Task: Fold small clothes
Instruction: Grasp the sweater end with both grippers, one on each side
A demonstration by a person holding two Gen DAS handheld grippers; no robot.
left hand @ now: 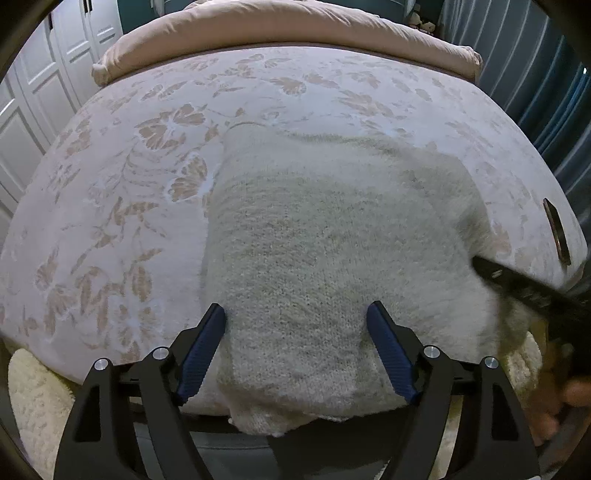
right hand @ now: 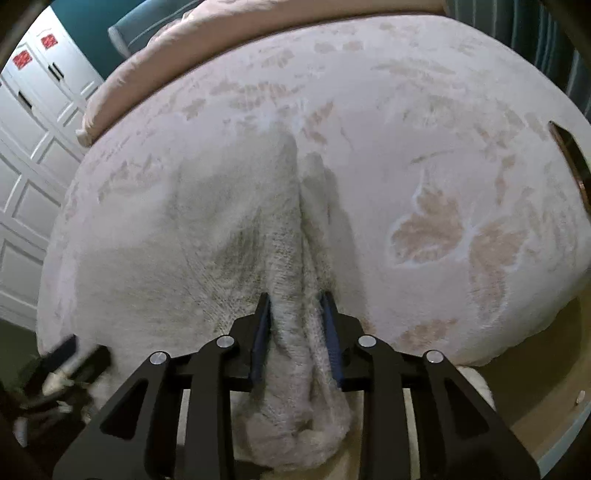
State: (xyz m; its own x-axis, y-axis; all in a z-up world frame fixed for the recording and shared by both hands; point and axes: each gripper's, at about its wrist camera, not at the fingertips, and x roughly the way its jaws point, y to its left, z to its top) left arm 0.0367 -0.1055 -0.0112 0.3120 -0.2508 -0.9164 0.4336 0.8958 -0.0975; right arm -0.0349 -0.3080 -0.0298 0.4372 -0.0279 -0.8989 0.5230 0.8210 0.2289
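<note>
A cream knit sweater (left hand: 332, 229) lies on the floral bedspread (left hand: 110, 184), with its near end hanging over the bed's front edge. My left gripper (left hand: 295, 308) stands wide open above that near end. A strip of the knit lies between its blue pads (left hand: 201, 354), which do not squeeze it. In the right wrist view, my right gripper (right hand: 294, 295) is shut on a bunched fold of the sweater (right hand: 291, 258), gathered into a ridge between the fingers. One black finger of the right gripper (left hand: 517, 284) shows at the sweater's right side.
A rolled pink duvet (left hand: 277, 29) lies across the far end of the bed. A dark flat object (left hand: 557, 232) rests near the bed's right edge. White wardrobe doors (left hand: 37, 92) stand at the left, blue curtains (left hand: 535, 74) at the right. A fluffy cream rug (left hand: 33, 398) lies below.
</note>
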